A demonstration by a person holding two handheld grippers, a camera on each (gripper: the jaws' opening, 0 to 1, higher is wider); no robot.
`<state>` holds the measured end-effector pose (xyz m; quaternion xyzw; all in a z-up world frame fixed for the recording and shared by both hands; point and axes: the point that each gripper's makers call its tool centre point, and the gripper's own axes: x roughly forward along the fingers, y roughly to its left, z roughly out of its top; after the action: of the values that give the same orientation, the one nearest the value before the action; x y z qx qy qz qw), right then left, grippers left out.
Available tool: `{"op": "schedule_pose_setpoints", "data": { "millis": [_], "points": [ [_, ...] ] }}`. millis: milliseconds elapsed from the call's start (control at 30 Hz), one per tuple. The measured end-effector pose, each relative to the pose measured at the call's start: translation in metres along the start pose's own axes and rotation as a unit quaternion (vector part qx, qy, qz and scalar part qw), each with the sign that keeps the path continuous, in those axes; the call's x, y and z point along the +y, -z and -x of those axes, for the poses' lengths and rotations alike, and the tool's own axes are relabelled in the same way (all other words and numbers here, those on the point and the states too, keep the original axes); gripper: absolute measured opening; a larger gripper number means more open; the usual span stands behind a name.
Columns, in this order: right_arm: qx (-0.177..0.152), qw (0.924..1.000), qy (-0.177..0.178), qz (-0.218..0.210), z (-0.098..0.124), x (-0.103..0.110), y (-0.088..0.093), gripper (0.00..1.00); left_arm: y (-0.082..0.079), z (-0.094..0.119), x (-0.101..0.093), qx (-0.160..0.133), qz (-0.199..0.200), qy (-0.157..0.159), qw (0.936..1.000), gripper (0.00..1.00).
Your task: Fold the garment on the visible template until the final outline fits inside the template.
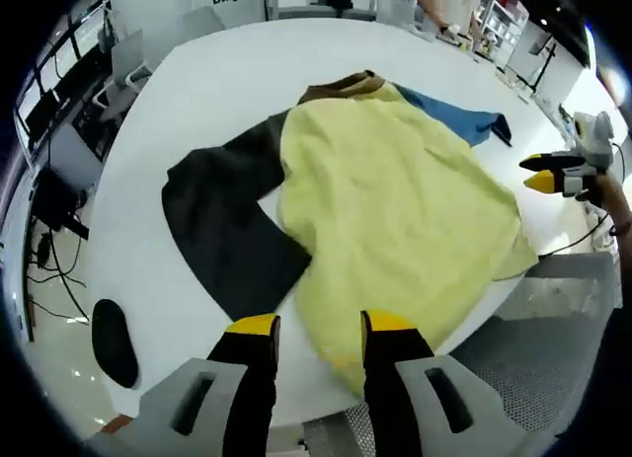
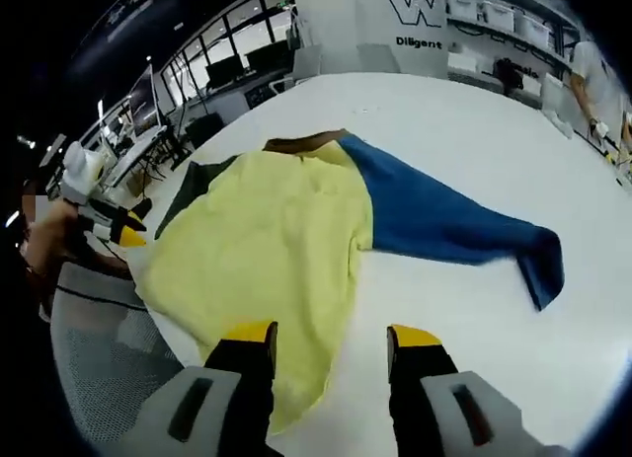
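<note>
Garment (image 1: 395, 200) hem possibly past table (image 1: 217, 82) edge.

L gripper (image 1: 318, 327): jaws apart, yellow tips up from the bottom of the left gripper view, nothing between them, black fingers (image 1: 247, 383) on grey mounts. It also shows at the left edge of the right gripper view, tips pointing right, held by a hand (image 2: 44, 242).

R gripper (image 2: 330, 337): jaws apart too, gap wide, holding nothing, yellow tips level w/ each other. Seen again at the right edge of the left gripper view, tips pointing left, one above the other w/ a small gap; a forearm (image 1: 620, 202) behind it.
</note>
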<state>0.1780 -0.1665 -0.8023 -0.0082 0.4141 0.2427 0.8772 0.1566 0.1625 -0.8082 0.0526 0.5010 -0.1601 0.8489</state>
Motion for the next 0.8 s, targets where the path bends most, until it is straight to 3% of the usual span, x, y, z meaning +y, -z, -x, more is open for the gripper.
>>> {"op": "schedule_pose_setpoints", "data": {
  "millis": [100, 233, 367, 533, 800],
  "points": [
    [-0.015, 0.9998, -0.004, 0.008, 0.001, -0.002, -0.013, 0.52, -0.015, 0.0, 0.004, -0.015, 0.001, -0.002, 0.9999, 0.39],
    [-0.034, 0.9993, -0.004, 0.018, 0.0, -0.006, -0.031, 0.56, -0.037, -0.005, 0.013, -0.043, 0.013, 0.001, 0.999, 0.54],
    [-0.04, 0.9988, -0.005, 0.028, -0.004, -0.01, -0.045, 0.61, -0.051, -0.01, 0.025, -0.053, 0.007, -0.008, 0.9986, 0.55],
    [-0.044, 0.9975, -0.003, 0.056, -0.011, -0.013, -0.064, 0.7, -0.078, -0.015, 0.026, -0.085, 0.012, 0.008, 0.9963, 0.6],
    [-0.038, 0.9959, -0.011, 0.081, -0.031, -0.015, -0.083, 0.76, -0.103, -0.033, 0.033, -0.092, 0.002, 0.014, 0.9957, 0.59]
  ]
}}
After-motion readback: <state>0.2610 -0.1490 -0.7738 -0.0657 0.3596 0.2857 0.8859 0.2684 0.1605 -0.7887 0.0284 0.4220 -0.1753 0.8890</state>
